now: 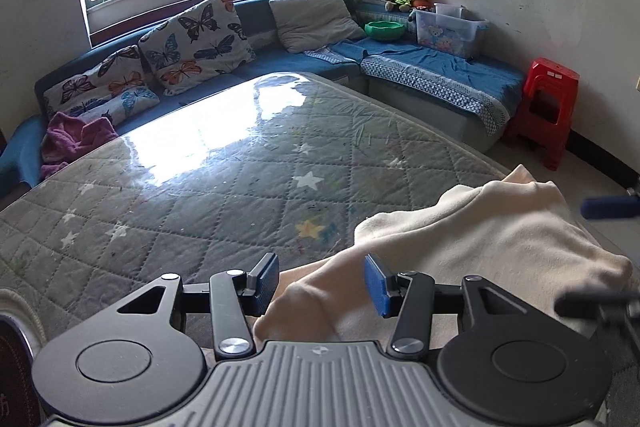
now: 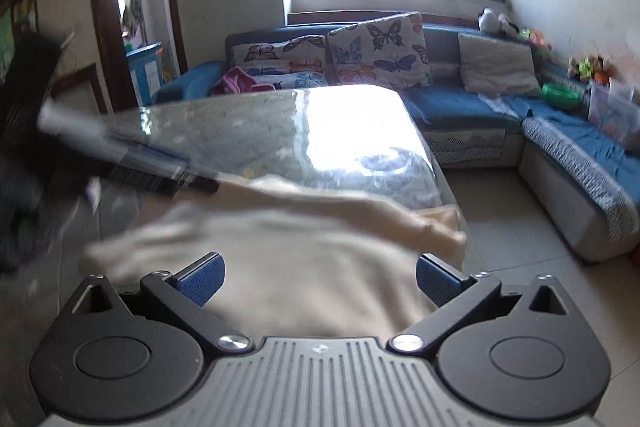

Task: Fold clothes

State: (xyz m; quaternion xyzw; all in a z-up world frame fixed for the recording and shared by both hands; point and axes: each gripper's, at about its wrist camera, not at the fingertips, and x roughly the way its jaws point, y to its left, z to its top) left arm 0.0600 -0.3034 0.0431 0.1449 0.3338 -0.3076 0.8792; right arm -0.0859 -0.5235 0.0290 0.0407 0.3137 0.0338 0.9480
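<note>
Jaws of left gripper [image 1: 322, 283] and right gripper [image 2: 320, 281] both apart, gripping nothing, above cream fleece garment [image 1: 480, 239].

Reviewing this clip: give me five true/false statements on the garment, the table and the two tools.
1. The cream garment lies on the quilted table. True.
2. The left tool has its pads clamped tight together. False: its pads stand apart, with cloth between them.
3. The right tool has its jaws apart. True.
4. A green stool stands by the wall. False: the stool is red.
5. The purple cloth is on the table. False: it lies on the blue sofa.
</note>
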